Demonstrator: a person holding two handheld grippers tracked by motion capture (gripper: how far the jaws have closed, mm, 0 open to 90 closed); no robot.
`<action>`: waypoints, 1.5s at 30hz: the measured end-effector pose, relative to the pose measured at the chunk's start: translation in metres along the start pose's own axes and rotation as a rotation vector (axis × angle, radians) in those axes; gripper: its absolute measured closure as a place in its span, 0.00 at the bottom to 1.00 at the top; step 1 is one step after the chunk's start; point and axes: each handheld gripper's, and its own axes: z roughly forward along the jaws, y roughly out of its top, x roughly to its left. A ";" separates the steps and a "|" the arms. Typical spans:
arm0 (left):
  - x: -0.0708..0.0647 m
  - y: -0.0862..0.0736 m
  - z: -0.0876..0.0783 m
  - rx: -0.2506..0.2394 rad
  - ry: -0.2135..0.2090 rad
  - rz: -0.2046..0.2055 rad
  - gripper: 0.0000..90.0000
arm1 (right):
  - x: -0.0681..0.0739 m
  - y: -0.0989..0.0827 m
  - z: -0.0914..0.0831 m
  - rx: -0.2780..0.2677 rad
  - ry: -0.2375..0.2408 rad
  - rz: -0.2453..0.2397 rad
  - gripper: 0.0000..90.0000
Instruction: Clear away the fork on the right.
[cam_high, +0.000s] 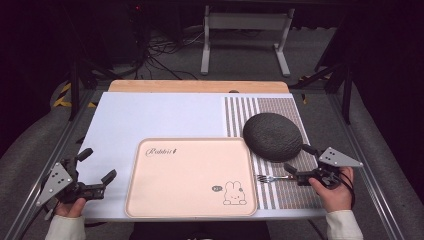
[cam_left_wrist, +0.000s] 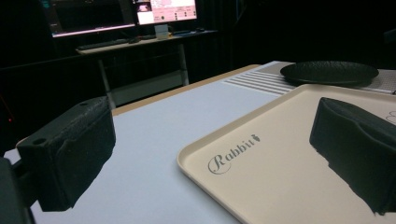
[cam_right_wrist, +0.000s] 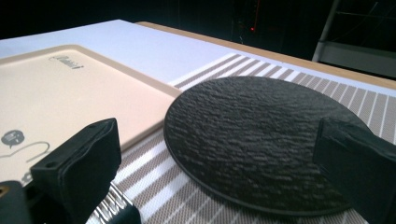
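Both forearms come in from the near edge, sleeves pale at the wrists. The left hand (cam_high: 70, 206) grips its tool low at the near left corner of the surface (cam_high: 150, 115), and the left gripper (cam_high: 96, 164) points forward and to the right with its two black fingers (cam_left_wrist: 70, 154) spread wide apart, nothing between them. The right hand (cam_high: 334, 192) sits at the near right, its right gripper (cam_high: 300, 159) aimed leftward and slightly away, fingers (cam_right_wrist: 79, 163) likewise parted wide and holding nothing.

A lab: lit monitors (cam_left_wrist: 126, 14) on a desk (cam_left_wrist: 140, 42), loose floor cables (cam_high: 165, 50), aluminium-framed table (cam_high: 160, 115).
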 end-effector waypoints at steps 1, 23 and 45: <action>0.000 0.000 0.000 0.000 -0.002 0.000 0.01 | 0.000 0.001 0.002 -0.007 0.006 -0.001 0.02; 0.000 0.000 -0.001 0.001 0.001 0.002 0.01 | 0.000 0.044 0.023 0.236 0.098 -0.124 0.05; -0.001 0.000 0.000 0.006 -0.003 0.007 0.01 | -0.001 0.070 0.032 0.608 0.203 -0.386 0.10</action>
